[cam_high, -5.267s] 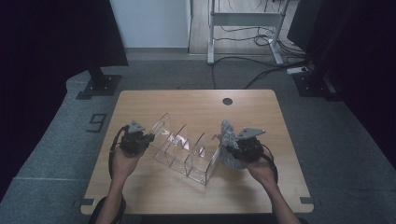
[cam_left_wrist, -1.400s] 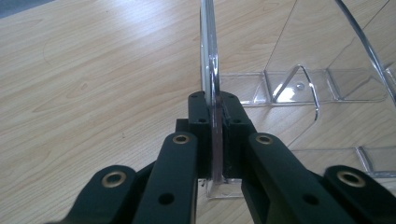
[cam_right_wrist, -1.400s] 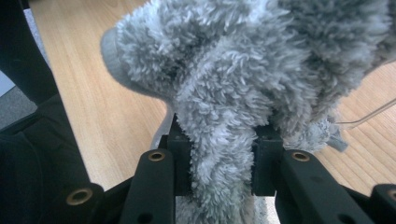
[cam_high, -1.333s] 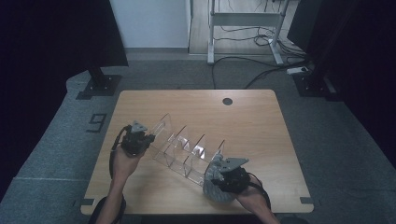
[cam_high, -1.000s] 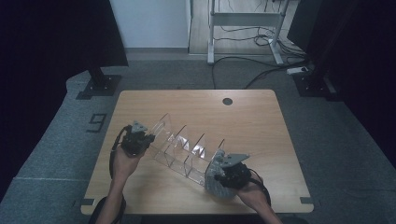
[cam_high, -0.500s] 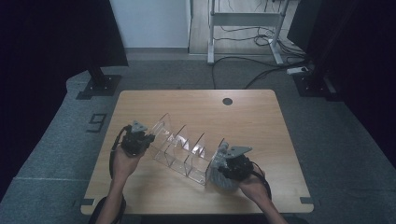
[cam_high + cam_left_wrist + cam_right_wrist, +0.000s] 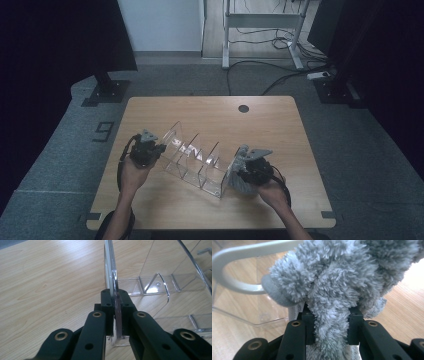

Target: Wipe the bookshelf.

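Since the earlier frame, the grey fluffy cloth (image 7: 240,176) has travelled along the near right end panel of the clear acrylic divided organizer (image 7: 195,162), mid-table (image 7: 280,125). Right gripper (image 7: 248,169) fingers clamp the cloth for wiping; left gripper (image 7: 150,150) fingers pinch the far left panel, apparently steadying it.

You have a clear, glossy acrylic divider rack (image 7: 192,160) on a matt, light-grained wooden table (image 7: 280,130). Your fluffy grey microfibre cloth (image 7: 342,280) looks soft and shaggy; both grippers' jaws are matt black plastic.
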Demonstrator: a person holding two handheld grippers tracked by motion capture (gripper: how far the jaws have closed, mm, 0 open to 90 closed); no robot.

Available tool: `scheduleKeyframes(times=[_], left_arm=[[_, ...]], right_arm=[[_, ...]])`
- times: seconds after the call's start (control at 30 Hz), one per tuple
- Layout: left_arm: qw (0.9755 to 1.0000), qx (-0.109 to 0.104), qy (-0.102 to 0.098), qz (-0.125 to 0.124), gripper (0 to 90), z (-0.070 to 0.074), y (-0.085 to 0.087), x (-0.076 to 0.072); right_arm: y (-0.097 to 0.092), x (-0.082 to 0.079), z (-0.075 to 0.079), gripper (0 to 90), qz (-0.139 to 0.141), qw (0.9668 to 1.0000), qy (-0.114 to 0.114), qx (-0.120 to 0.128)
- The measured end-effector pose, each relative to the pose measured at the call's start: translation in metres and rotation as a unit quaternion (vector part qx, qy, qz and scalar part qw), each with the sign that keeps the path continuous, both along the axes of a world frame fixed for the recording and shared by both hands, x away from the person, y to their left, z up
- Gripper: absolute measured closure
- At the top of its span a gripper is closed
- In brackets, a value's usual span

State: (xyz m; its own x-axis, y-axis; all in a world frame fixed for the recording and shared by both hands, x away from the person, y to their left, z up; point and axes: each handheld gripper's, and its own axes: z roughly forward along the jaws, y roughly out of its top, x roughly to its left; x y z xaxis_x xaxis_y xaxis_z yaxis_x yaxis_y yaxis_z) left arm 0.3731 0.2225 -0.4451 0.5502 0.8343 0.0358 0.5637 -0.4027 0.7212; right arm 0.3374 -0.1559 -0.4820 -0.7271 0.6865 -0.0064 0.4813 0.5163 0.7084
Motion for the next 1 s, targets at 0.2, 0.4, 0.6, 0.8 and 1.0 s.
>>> scheduleKeyframes(times=[0.2,0.4,0.6,0.8,1.0], left_arm=[[1.0000,0.000,0.000,0.000,85.4,0.000,0.000,0.000],[1.0000,0.001,0.000,-0.001,85.5,0.000,0.000,0.000],[1.0000,0.000,0.000,0.000,85.4,0.000,0.000,0.000],[1.0000,-0.001,0.000,0.003,85.4,0.000,0.000,0.000],[1.0000,-0.002,0.001,0.005,85.4,0.000,0.000,0.000]], right_arm=[[-0.004,0.010,0.000,66.5,-0.015,0.9999,0.001,0.000],[-0.010,0.020,0.000,66.5,-0.033,0.9995,-0.003,-0.003],[-0.012,0.028,-0.001,66.5,-0.043,0.9991,-0.001,-0.002],[-0.009,0.028,-0.004,66.4,-0.043,0.9990,0.000,-0.014],[-0.007,0.030,-0.012,66.3,-0.042,0.9988,0.008,-0.024]])
